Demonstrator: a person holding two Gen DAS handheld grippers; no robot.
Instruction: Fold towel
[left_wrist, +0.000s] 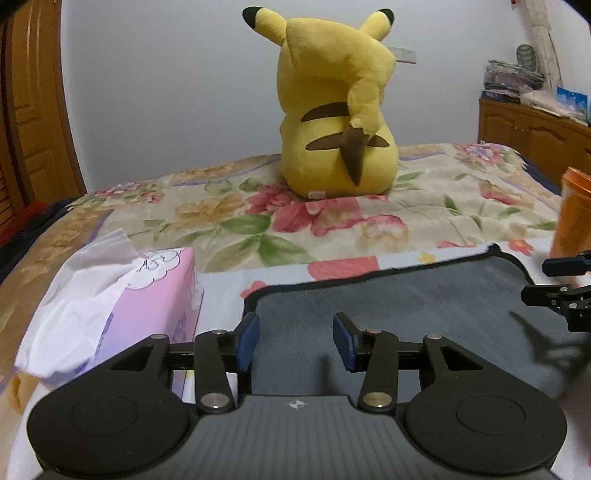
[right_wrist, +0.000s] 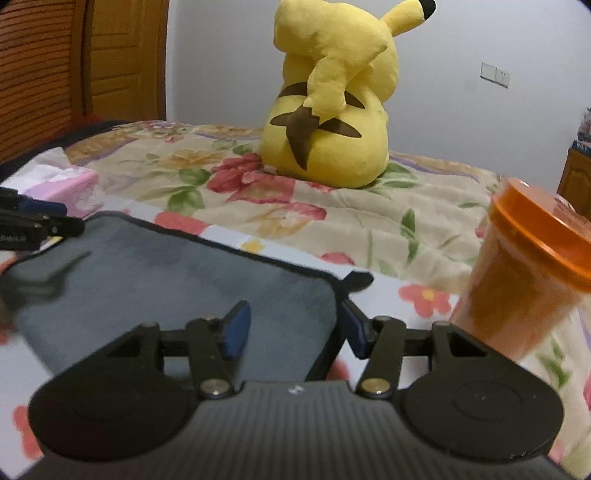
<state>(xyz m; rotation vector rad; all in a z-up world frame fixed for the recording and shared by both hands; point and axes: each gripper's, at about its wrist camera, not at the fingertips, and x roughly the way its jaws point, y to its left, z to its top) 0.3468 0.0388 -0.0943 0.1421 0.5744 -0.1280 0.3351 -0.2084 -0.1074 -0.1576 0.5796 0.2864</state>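
both my left gripper (left_wrist: 295, 341) and right gripper (right_wrist: 295, 330) hang agape, gripping nothing. grey towel (left_wrist: 406, 306) lies flat on the floral bedspread (left_wrist: 258, 221), its edges somewhat blurred.

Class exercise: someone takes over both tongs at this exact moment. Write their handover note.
Left tongs: open, empty, over the grey towel near its left edge.
Right tongs: open, empty, straddling the towel's right edge.
Towel lies flat on the floral bedspread, between the tissue box and the orange jar.
Done: no fold visible.
Left: grip the edge, then fold.
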